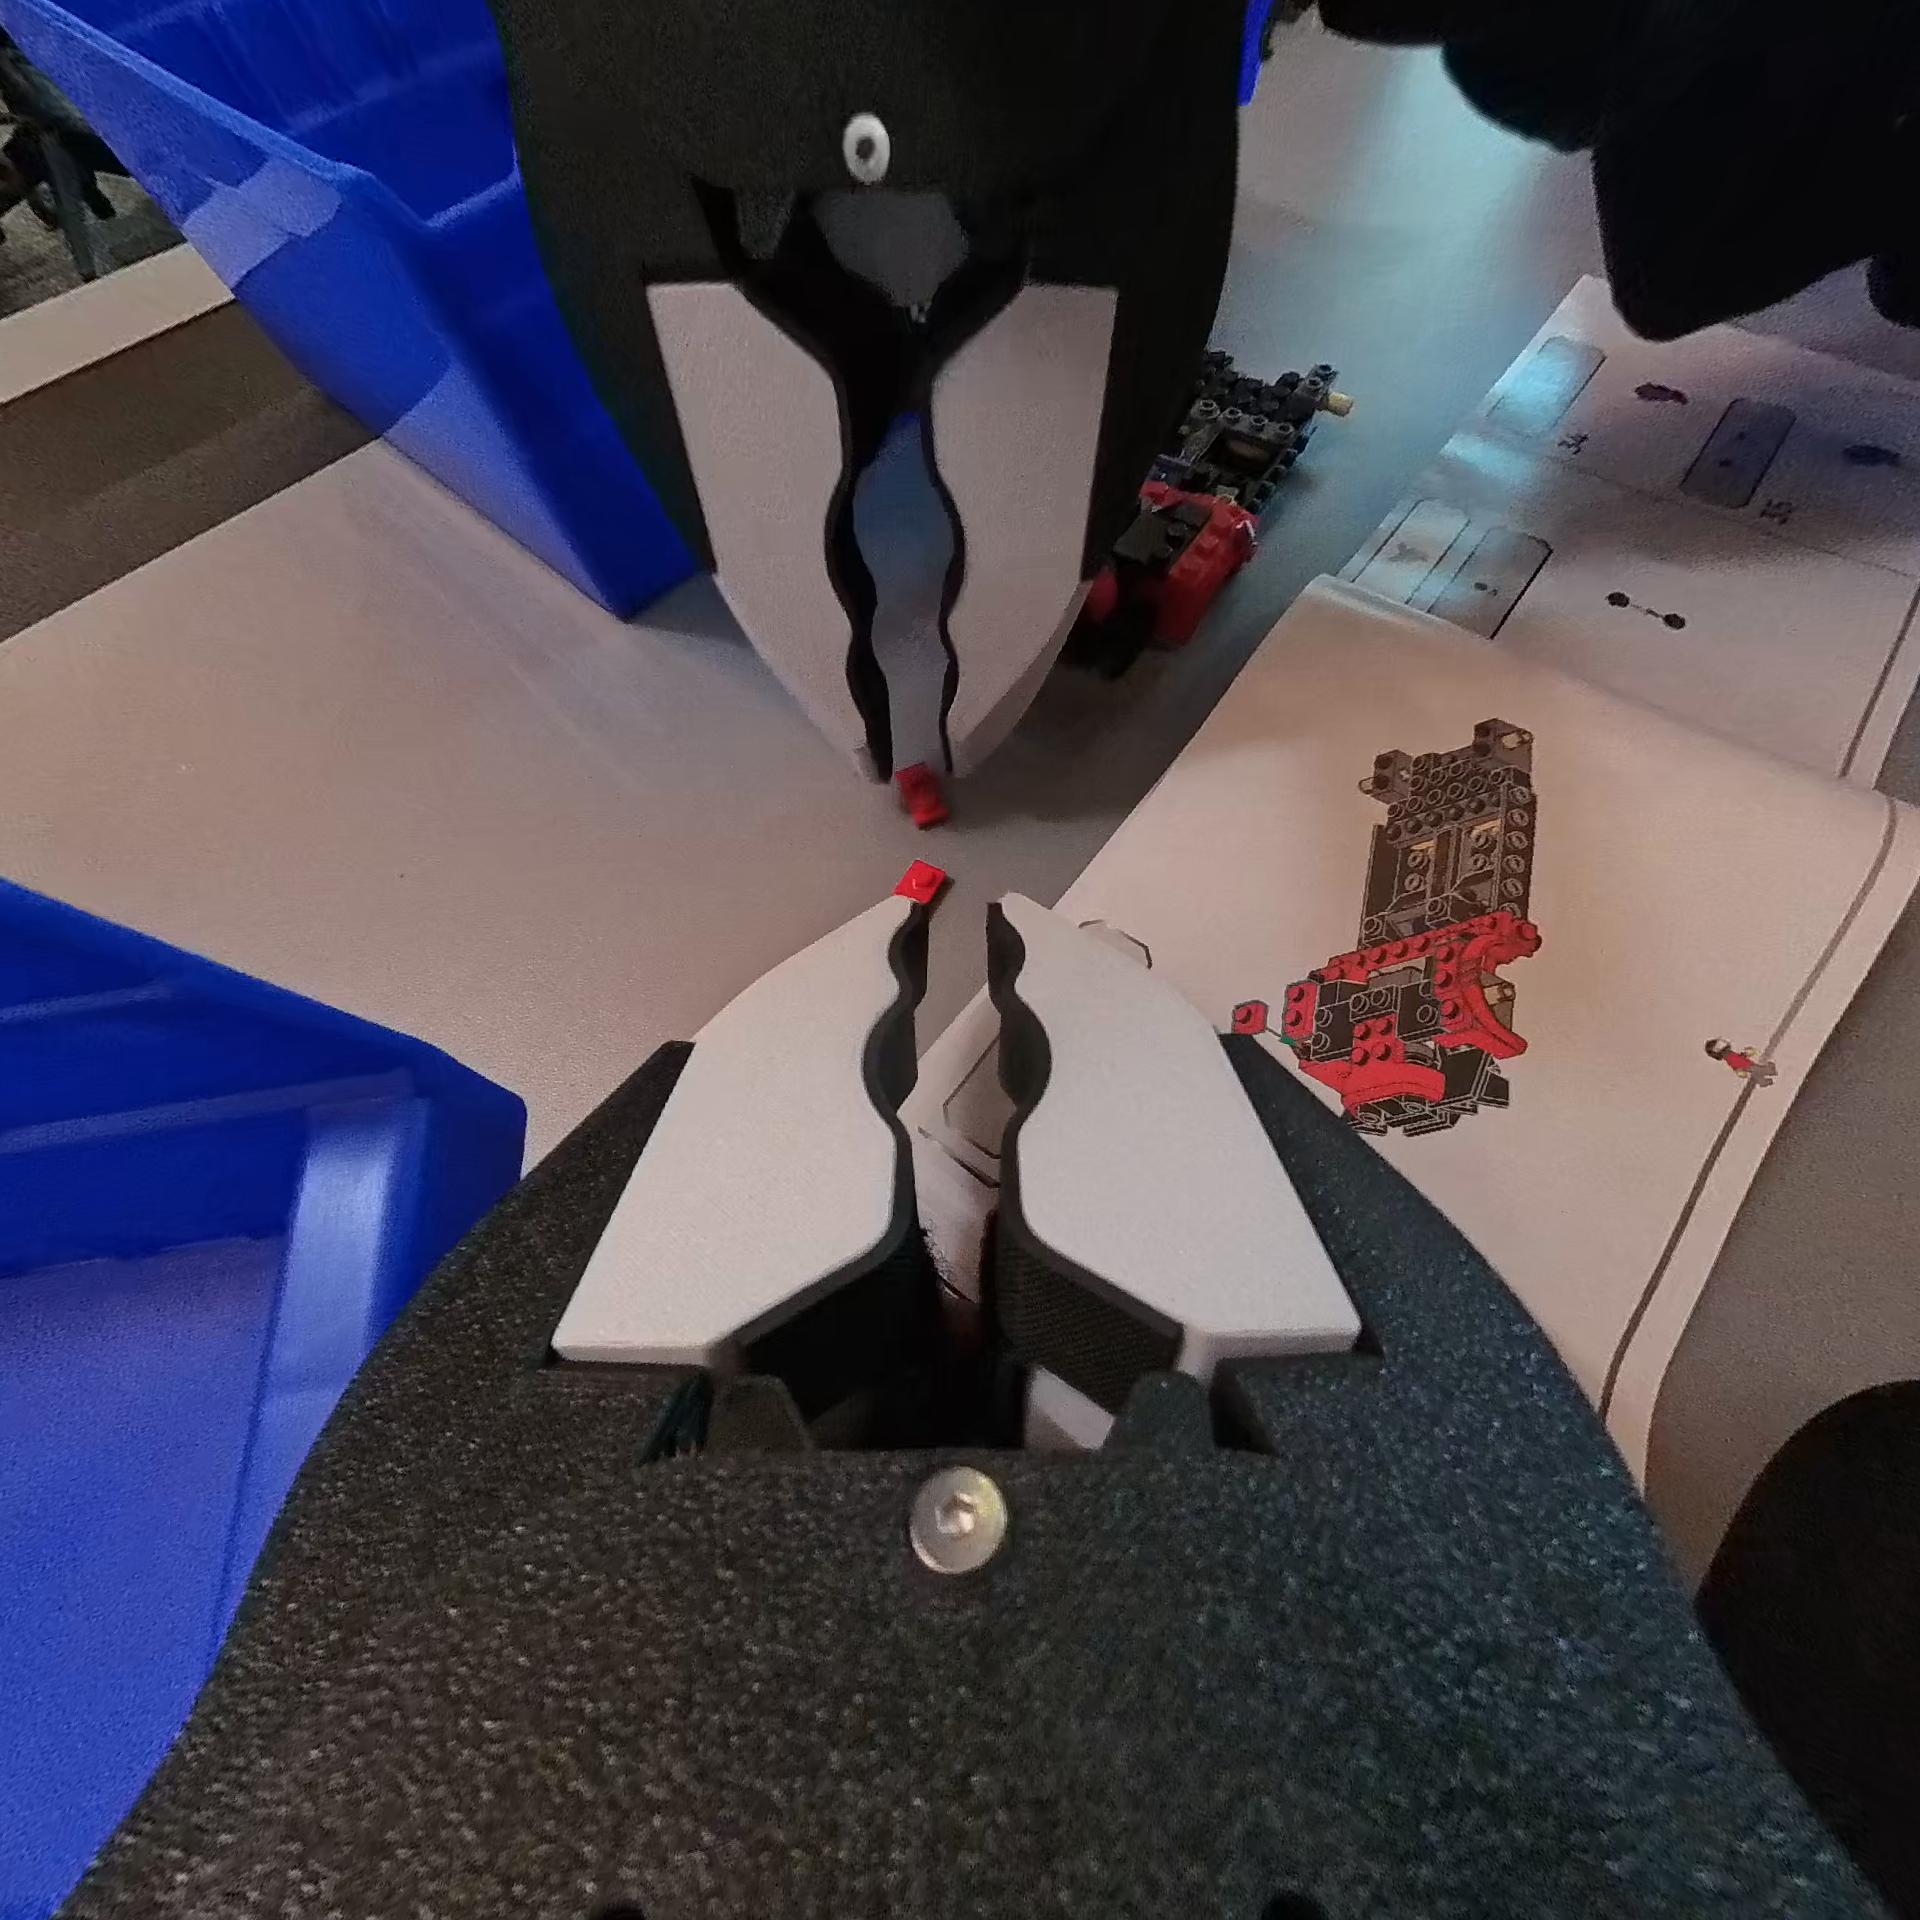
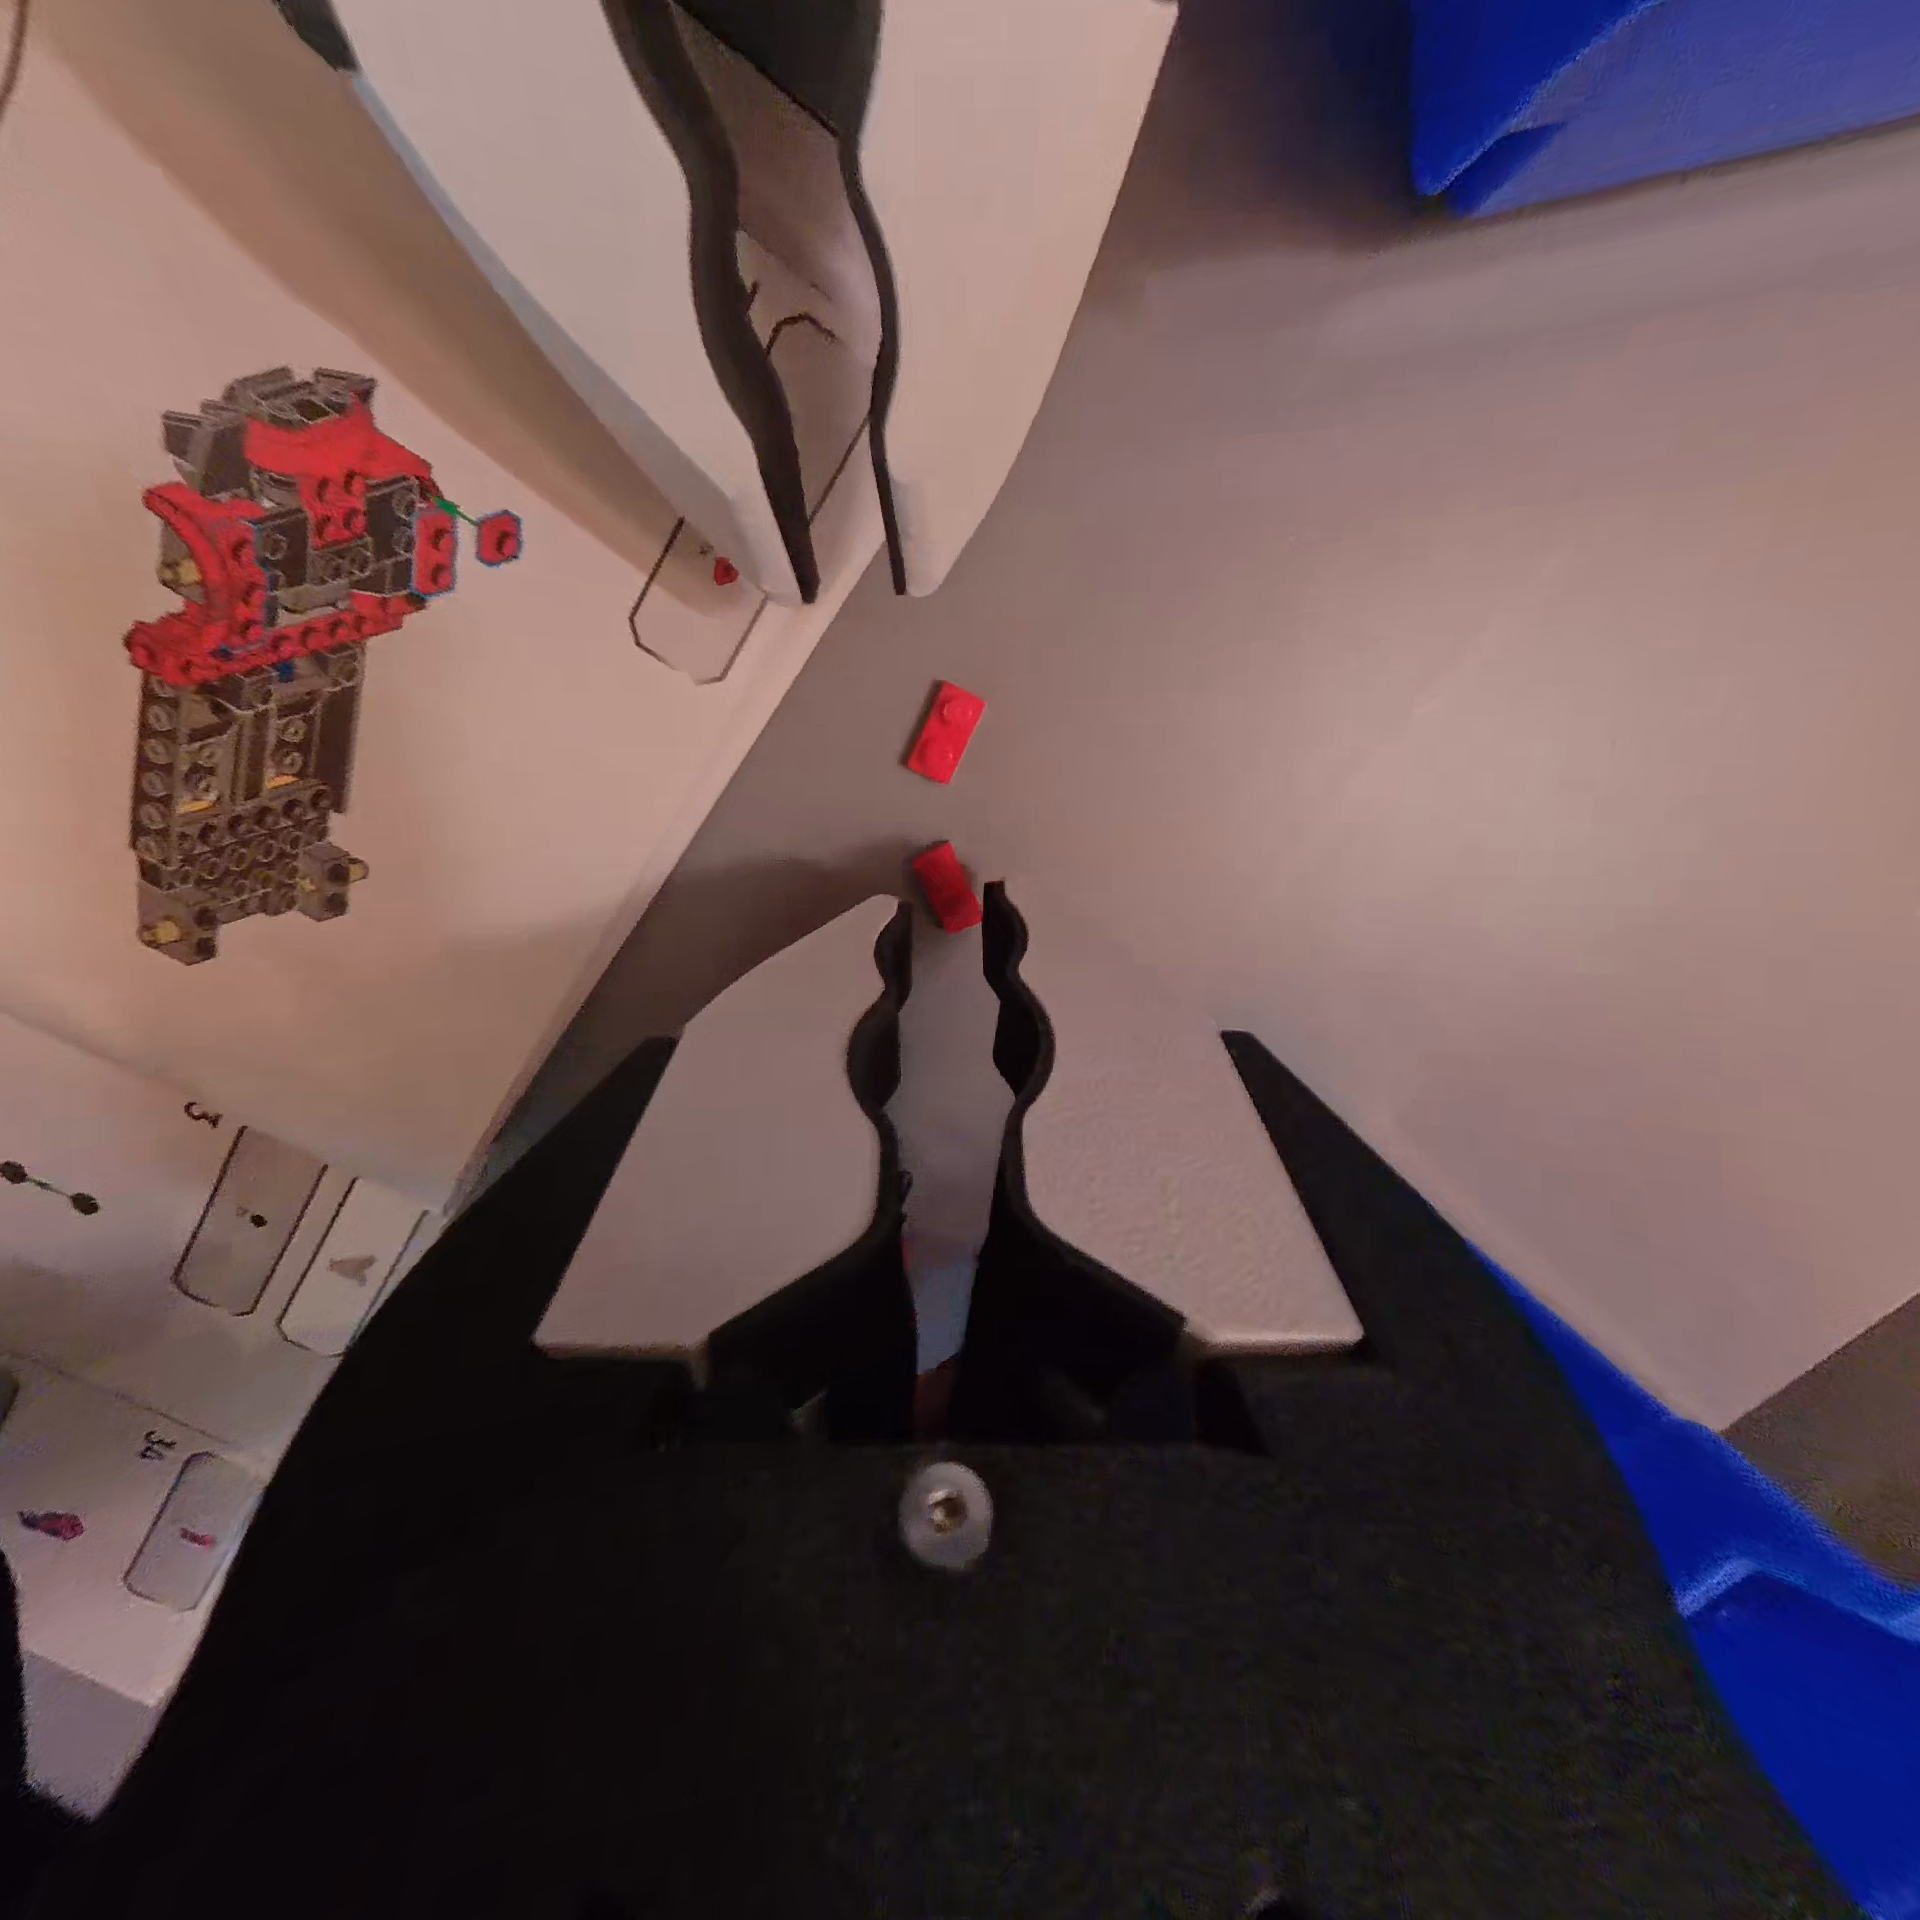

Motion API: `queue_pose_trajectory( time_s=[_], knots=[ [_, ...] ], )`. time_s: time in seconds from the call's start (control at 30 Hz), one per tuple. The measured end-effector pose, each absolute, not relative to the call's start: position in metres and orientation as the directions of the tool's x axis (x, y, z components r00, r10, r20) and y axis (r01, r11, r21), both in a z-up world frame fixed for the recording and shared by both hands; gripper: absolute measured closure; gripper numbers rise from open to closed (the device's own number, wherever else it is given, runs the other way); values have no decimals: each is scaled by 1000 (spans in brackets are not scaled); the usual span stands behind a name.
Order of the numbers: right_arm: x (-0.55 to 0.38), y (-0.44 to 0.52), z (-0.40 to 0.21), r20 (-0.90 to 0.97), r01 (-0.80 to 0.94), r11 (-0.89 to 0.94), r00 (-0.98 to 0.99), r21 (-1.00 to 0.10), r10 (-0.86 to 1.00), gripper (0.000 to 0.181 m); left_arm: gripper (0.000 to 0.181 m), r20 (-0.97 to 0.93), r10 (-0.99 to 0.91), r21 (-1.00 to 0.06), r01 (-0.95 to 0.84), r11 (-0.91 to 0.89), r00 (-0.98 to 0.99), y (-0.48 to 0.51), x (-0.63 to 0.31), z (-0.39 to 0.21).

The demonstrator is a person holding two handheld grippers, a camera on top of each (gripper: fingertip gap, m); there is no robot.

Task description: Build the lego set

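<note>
Left tool (image 1: 954, 906): fingers standing slightly apart, holding nothing.
Right tool (image 2: 943, 896): fingers slightly apart, touching a small red piece (image 2: 948, 885), not clamping it.
Red plate (image 2: 945, 729): lying flat on the table (image 2: 1403, 623) between both tools.
Handling: probably light, stiff, slippery; gripping the long sides seems best.

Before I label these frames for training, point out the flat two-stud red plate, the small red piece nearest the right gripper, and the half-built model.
two-stud red plate (image 2: 945, 729), right wrist view, studded top
small red piece (image 2: 948, 883), right wrist view, upper face
half-built model (image 1: 1195, 551), left wrist view, red front section
</note>
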State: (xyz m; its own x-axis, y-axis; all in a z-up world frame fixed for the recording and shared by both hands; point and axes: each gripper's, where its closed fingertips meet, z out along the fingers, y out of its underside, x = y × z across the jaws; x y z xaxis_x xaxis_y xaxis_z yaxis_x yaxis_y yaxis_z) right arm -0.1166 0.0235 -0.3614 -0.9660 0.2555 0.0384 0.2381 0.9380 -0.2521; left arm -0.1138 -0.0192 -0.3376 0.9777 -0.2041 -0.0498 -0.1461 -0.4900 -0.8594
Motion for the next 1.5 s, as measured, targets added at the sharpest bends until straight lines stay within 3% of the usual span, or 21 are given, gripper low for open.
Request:
queue_pose_trajectory(
  time_s=[0.3,0.73,1.07,1.3,1.5],
  knots=[
    [-113,24,-368,16,283,929,-955,-237,295,174,171,-52,-209,-856,-151,-494,977,-19,-113,-338],
    [-50,47,-296,53,520,713,-790,-470,611,174,171,-68,-213,-851,-169,-497,975,-20,-112,-339],
    [-3,66,-307,23,630,610,-686,-481,727,174,162,-115,-195,-857,-196,-477,974,-21,-123,-327],
    [-4,69,-319,0,669,544,-631,-506,776,174,128,-252,-353,-805,-397,-440,901,-30,-124,-286],
    [-14,70,-327,17,676,567,-636,-471,772,174,139,-167,-566,-822,-431,-372,808,1,-64,-298]
  ],
)
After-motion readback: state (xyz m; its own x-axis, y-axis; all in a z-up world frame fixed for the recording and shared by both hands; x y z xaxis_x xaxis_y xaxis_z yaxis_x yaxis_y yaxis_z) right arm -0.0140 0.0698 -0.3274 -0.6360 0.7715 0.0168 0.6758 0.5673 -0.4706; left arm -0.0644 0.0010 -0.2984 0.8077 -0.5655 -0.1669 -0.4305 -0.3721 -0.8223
